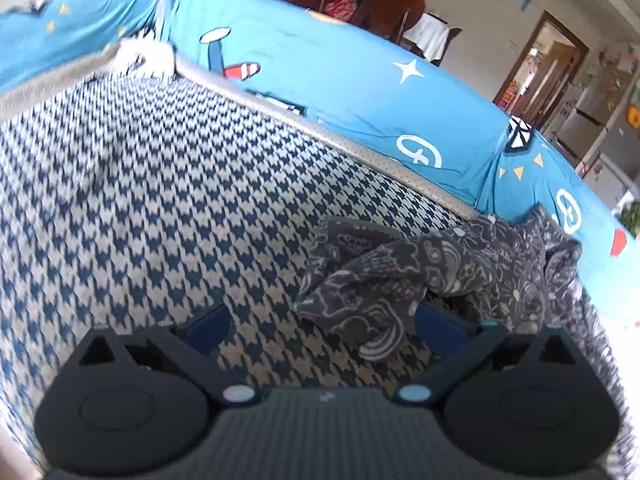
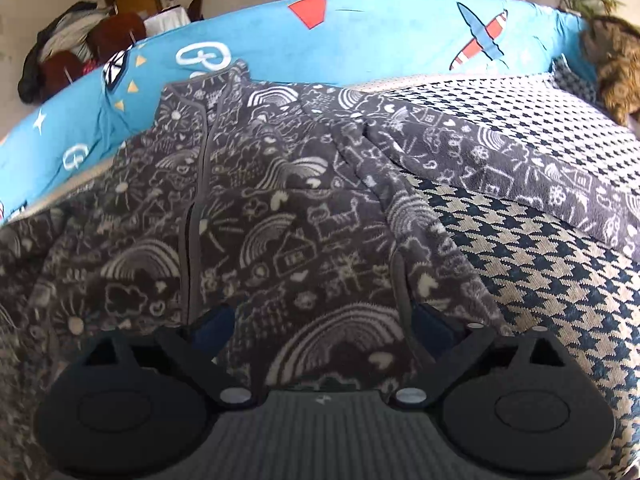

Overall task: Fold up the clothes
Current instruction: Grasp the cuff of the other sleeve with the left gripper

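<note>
left wrist view: left gripper (image 1: 320, 320) hangs over the houndstooth cover (image 1: 160, 184), jaws spread, gripping nothing; bunched sleeve (image 1: 372, 280) of the fleece jacket lies between and just ahead of its fingers, likely lined up for a grab. right wrist view: one fleece jacket (image 2: 248, 208) spread front-up, zip closed, right sleeve out flat. right gripper (image 2: 320, 320) low over the hem, jaws wide. two grippers, one garment.

One patterned fleece jacket (image 2: 280, 208), one houndstooth cover (image 1: 160, 200), two claws (image 1: 322, 330) (image 2: 322, 326).
</note>
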Tool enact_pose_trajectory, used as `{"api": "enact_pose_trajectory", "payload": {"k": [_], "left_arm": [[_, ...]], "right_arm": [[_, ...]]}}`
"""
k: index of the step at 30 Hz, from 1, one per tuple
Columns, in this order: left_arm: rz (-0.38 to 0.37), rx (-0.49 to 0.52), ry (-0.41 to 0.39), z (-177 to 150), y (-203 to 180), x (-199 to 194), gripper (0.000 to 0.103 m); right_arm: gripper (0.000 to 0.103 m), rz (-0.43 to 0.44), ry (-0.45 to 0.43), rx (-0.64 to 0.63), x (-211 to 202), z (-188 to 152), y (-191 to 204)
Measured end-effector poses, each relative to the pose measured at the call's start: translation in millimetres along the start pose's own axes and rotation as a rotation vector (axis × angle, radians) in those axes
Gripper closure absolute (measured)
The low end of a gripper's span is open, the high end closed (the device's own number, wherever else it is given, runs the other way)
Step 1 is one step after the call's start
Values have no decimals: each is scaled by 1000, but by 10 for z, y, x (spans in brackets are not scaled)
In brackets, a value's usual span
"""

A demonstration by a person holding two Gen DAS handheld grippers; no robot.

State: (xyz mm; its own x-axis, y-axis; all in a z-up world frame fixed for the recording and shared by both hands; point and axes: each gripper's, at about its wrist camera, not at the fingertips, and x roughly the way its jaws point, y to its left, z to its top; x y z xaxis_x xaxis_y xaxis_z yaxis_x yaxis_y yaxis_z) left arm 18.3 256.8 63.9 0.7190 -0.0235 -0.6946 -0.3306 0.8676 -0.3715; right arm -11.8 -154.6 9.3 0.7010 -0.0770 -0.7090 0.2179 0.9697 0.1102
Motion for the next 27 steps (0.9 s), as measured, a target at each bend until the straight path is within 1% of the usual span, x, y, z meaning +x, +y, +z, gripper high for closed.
{"api": "enact_pose_trajectory", "payload": {"k": [4,8,10,15,22,27], "left_arm": [[-40,-87,47,27,95,122,0],[-55,-120,90,14,112,257,0],[-88,-170,118,26,152,314,0],[-173,-285,146,76,260,403,0],[-213,-410,229,96,304,726,0],[-224,-454,262,97,264,928,0]], "right_arm": [[4,-32,5,-63,30,-45,82],[3,-44,8,-87,46,-61,122],[2,-48,10,-95,55,-67,137],[0,-59,14,-114,75,-79,174],[0,-74,12,-118,89,-89,201],[0,-88,3,-121,110,-110,224]]}}
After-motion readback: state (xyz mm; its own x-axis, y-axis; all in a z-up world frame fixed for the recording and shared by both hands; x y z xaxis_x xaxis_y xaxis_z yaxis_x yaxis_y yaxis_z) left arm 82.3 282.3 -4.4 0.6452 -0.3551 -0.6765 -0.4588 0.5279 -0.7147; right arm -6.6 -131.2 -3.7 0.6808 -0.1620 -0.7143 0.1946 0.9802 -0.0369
